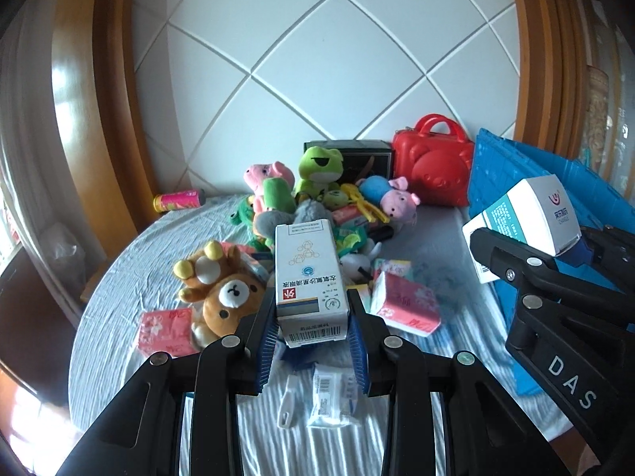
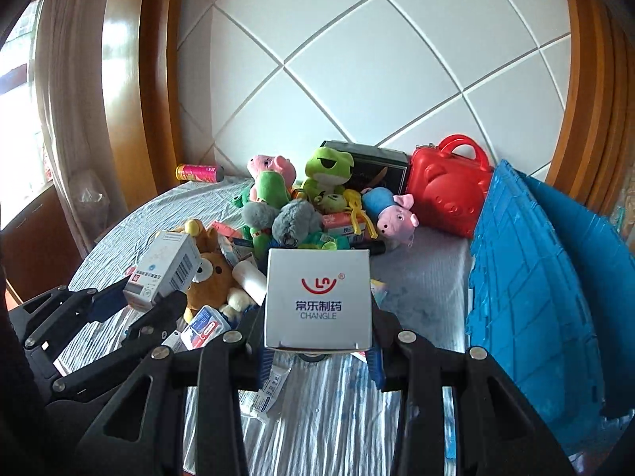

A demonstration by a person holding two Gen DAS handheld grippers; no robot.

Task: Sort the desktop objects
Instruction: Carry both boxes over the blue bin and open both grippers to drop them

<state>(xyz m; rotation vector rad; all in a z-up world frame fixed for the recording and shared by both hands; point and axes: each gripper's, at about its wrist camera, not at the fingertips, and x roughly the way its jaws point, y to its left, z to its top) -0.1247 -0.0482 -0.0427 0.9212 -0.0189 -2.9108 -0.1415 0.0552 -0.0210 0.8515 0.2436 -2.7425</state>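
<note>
**Two little boxes up in the air**

The tall white cardboard eye-drop box [image 1: 309, 277] sits low in the middle of the left wrist picture. The left gripper [image 1: 313, 329] squeezes it between its blue ribbed pads [image 1: 266, 337], down near the barcode end. I think this box is very light and a bit bendy, so a hard squeeze could dent it. Its sides are smooth, but the ribbed pads should stop it sliding.

The square white and teal cardboard medicine box [image 2: 318, 297] fills the middle of the right wrist picture. The right gripper [image 2: 319, 351] clamps it by its two side walls, near the bottom edge. It looks light and stiff at the corners, and holding the flat sides seems best.

Both boxes hang above the wrinkly, soft pale blue striped cloth [image 1: 119, 277]. Behind them lies a pile of fuzzy things: a brown plush bear [image 1: 228, 297], a green plush frog [image 1: 319, 166] and a pink pig toy [image 1: 397, 194]. At the upper right stand a shiny hard red plastic bear case [image 2: 448, 194] and a blue ribbed plastic crate [image 2: 528, 285].
</note>
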